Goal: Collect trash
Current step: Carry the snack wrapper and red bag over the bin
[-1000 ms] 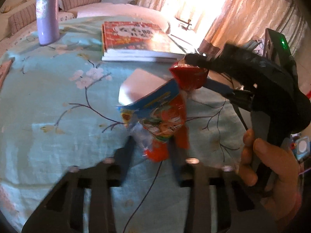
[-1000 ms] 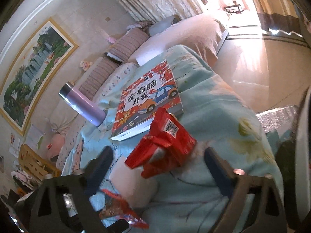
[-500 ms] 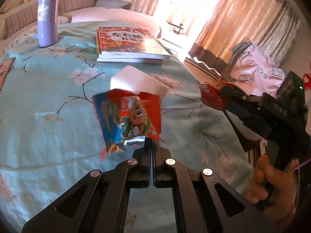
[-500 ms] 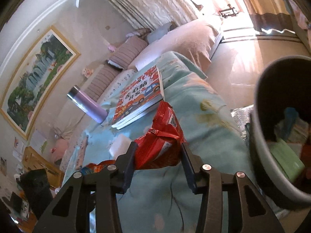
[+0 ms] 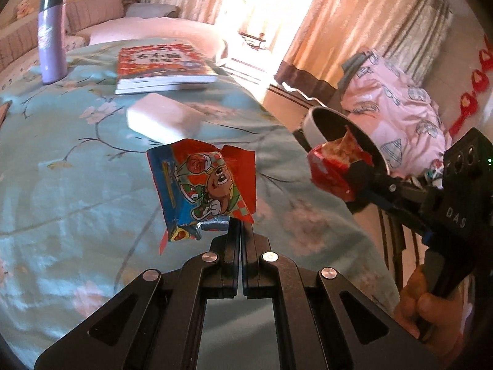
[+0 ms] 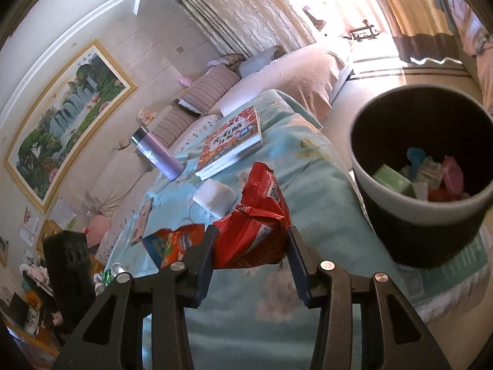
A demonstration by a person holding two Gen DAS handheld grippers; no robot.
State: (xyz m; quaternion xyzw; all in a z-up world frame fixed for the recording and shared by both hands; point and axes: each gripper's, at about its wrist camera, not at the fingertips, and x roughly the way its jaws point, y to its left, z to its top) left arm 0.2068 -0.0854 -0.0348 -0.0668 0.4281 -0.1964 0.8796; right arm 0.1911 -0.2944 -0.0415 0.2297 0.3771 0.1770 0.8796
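My left gripper [image 5: 240, 226] is shut on the lower edge of a blue and red cartoon snack wrapper [image 5: 205, 189], held above the table. My right gripper [image 6: 251, 240] is shut on a crumpled red snack bag [image 6: 255, 219], which fills the gap between its pads. In the left wrist view the same red bag [image 5: 334, 166] and the right gripper [image 5: 359, 182] sit at the right, close to the bin's rim [image 5: 314, 126]. The dark trash bin [image 6: 422, 191], holding several scraps, stands right of the red bag, beyond the table edge.
A teal flowered tablecloth [image 5: 61, 169] covers the table. On it lie a white block [image 5: 163, 118], a stack of red books [image 5: 160, 64] and a purple flask [image 5: 50, 38]. A pink-covered chair [image 5: 397, 104] stands behind the bin; a hand [image 5: 422, 305] grips the right tool.
Both grippers closed on their wrappers, lifted them off the cloth and moved right toward the table edge. The bin came into both views and grew nearer.
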